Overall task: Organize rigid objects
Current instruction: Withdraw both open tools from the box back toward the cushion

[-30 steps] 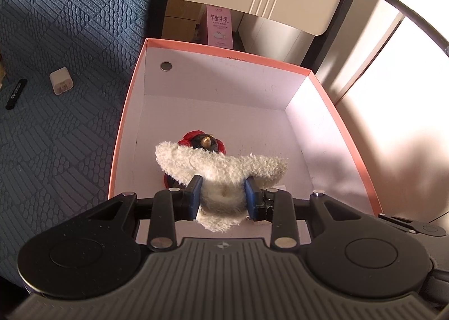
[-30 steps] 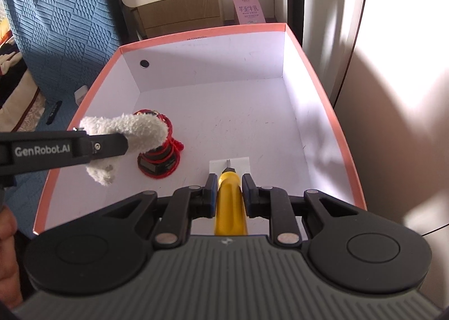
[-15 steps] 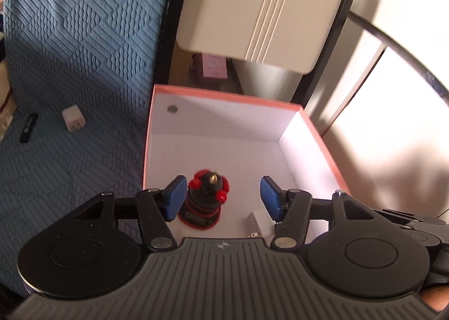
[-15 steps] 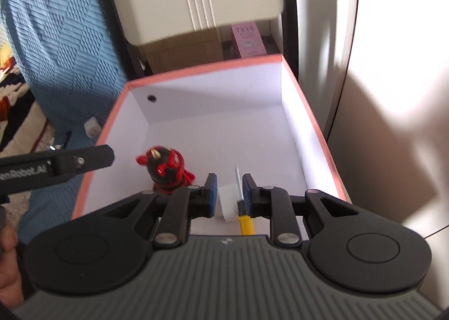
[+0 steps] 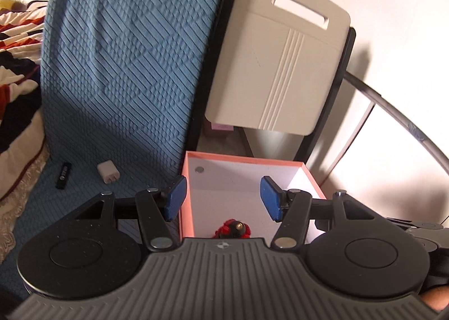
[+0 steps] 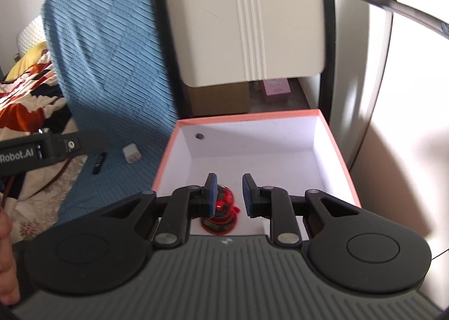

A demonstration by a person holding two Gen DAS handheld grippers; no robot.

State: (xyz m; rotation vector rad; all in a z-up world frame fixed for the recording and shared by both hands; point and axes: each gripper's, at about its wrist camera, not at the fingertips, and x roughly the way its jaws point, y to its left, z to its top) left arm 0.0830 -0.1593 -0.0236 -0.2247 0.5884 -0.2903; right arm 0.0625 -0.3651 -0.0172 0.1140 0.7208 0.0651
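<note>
The left claw (image 5: 223,198) has just been opening; it is half open and holds nothing. The right claw (image 6: 228,193) has its jaws only a little apart, also empty. The red toy (image 5: 234,228) stands in the pink box (image 5: 241,161), low in the middle of the frame. A white plug (image 5: 108,171) and a black stick (image 5: 64,175) lie on the blue cover (image 5: 126,67) at lower left. The plug looks hard, light and smooth, so it is best pinched across its flat sides.
</note>
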